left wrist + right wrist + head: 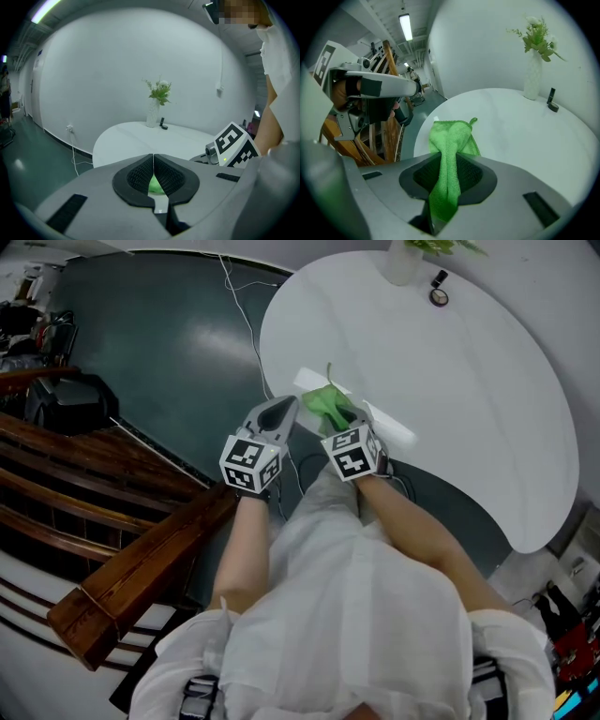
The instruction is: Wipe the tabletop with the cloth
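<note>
My right gripper (339,418) (449,157) is shut on a green cloth (326,404) (451,136), bunched between its jaws. The cloth's free end with a small loop hangs just over the near-left edge of the round white table (450,381) (525,136). I cannot tell whether it touches the tabletop. My left gripper (279,413) (153,157) is close beside it on the left, jaws together at the tips, holding nothing. A sliver of green shows in the gap behind its pads. The right gripper view has the left gripper (370,89) apart from the cloth.
A white vase with a plant (405,261) (153,115) (533,82) and a small dark object (439,292) stand at the table's far side. A wooden stair railing (141,559) runs at my left. A white cable (248,324) lies on the dark green floor.
</note>
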The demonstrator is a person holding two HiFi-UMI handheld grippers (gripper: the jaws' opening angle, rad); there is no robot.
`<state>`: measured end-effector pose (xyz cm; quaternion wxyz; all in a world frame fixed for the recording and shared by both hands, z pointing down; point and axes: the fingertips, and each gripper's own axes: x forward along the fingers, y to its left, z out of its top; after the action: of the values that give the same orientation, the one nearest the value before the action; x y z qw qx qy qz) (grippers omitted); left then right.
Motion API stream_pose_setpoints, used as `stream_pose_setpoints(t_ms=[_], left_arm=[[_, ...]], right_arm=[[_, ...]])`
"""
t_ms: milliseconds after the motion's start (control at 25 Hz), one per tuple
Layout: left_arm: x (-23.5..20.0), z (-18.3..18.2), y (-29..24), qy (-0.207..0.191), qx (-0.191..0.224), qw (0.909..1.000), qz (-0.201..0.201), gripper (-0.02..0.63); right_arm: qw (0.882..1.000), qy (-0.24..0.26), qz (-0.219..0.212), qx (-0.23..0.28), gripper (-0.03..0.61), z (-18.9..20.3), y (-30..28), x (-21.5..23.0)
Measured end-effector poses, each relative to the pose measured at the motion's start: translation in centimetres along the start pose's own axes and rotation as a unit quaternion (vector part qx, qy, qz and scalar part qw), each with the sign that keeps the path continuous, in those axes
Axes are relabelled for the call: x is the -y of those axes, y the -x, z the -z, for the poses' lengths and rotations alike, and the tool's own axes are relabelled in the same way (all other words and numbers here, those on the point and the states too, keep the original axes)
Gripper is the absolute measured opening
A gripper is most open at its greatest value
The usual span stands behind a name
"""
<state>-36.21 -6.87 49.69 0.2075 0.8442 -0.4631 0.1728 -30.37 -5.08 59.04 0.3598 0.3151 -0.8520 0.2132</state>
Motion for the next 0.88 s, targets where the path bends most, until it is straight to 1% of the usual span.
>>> stream_pose_setpoints(t_ms=[280,400,520,600,760,880], left_arm=[[-3.3,-2.2,-1.1,-0.020,-0.004,0.9996,0.021,0.018],[-4.6,-3.3,-2.0,-0.032,-0.004,0.9990,0.032,0.017],[-5.5,-4.6,-2.9,-0.043,0.002,0.9981,0.044,0.018],[-5.7,-5.3,-3.5,-0.048,0.006,0.9973,0.054,0.018],[-4.8,-6.1,-5.3,-0.059,0.006,0.9946,0.085,0.018],[-3.2,-6.8,-6.7,-0.068,0.005,0.9918,0.108,0.018]], right_arm=[[1.000,0.005,-0.016,0.000,0.084,-3.6,-3.1,-1.1],[1.000,0.004,-0.016,0.015,0.084,-5.4,-4.0,-0.9],[0.999,-0.004,0.004,0.041,0.083,-7.4,-3.9,0.5],[0.999,-0.016,0.018,0.045,0.083,-8.0,-3.8,1.6],[0.997,-0.035,0.053,0.048,0.083,-7.9,-3.2,4.5],[0.994,-0.053,0.080,0.051,0.083,-7.4,-1.7,7.3]])
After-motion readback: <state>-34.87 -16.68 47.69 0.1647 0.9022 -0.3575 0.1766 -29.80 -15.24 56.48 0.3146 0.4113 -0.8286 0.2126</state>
